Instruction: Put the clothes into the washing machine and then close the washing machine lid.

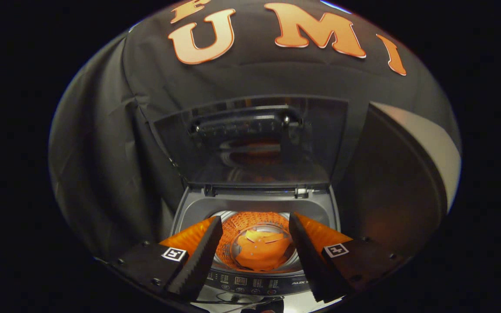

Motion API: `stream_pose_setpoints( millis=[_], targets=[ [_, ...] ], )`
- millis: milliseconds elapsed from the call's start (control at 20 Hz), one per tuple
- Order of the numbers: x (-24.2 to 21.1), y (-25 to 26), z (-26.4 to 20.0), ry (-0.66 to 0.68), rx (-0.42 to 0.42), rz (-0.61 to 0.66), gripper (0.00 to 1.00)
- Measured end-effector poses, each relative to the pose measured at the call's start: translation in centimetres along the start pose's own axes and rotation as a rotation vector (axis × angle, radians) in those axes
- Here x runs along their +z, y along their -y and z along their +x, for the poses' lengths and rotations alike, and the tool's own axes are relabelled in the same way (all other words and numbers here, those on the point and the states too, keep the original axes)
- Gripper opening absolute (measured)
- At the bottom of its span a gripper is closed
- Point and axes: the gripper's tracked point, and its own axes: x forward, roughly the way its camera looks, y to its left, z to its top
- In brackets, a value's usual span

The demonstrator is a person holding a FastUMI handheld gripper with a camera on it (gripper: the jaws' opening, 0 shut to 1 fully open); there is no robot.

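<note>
Gripper (255, 226) is hovering with fingers spread apart, gripping nothing. Clothes (260, 251) are lying in the drum (233, 226) of the washing machine (255, 204), down between the fingers. Lid (250, 143) is standing upright, far beyond the fingertips, hinge line running left-right; closing likely needs reaching up and far.

Gripper (255, 226) fingers apart, empty, above washing machine (250, 204), lid (250, 143) upright

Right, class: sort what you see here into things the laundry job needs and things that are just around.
Belongs to the job:
- washing machine, top opening exposed
- its lid, standing raised
- drum, lit orange, seen between the fingers
- gripper, fingers apart, holding nothing

Just around:
- control panel, near the fingers
- black cloth wall behind the machine
</note>
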Motion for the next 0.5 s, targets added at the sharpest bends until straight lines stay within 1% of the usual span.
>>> stream_pose_setpoints(
  millis=[150,300,500],
  targets=[
    [2.7,-0.3,-0.8,0.076,-0.001,-0.025,0.99],
    [6.1,-1.0,-1.5,0.151,0.015,-0.037,0.99],
    [9.4,-1.5,0.0,0.217,0.020,-0.065,0.98]
  ],
)
